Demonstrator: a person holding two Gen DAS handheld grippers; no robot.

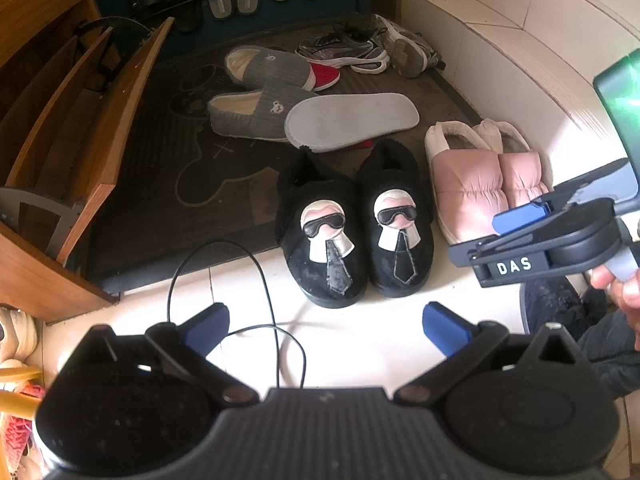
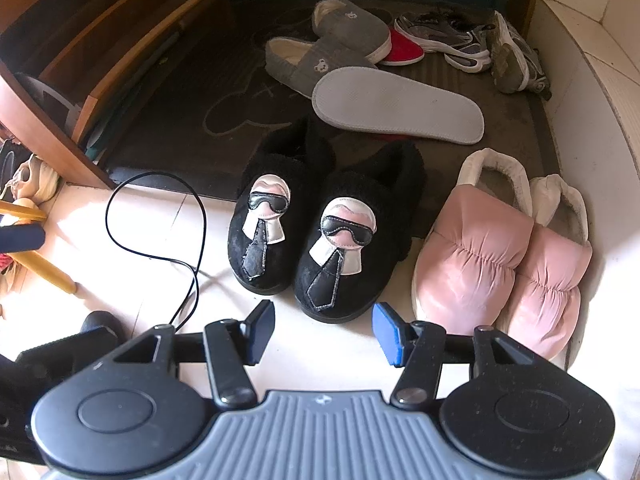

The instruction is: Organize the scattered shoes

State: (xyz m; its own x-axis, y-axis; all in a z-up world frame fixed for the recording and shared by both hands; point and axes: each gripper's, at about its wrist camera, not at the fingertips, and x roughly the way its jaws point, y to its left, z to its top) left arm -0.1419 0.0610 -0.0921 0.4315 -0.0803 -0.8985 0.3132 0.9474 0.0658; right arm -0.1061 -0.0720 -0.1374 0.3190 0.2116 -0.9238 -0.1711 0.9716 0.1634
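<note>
Both grippers hang over the pale tiled floor (image 2: 140, 240), jaws wide and empty: the left gripper (image 1: 326, 324), the right gripper (image 2: 324, 330). The black slippers (image 2: 316, 236) sit paired at the dark mat's (image 2: 172, 120) front edge, pink slippers (image 2: 504, 256) just beside them, grey slippers (image 2: 332, 48) farther back.

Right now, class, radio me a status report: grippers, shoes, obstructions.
Left gripper and right gripper open, empty. Black slippers and pink slippers paired; upturned sole lies behind. Black cable loops across the floor.
</note>
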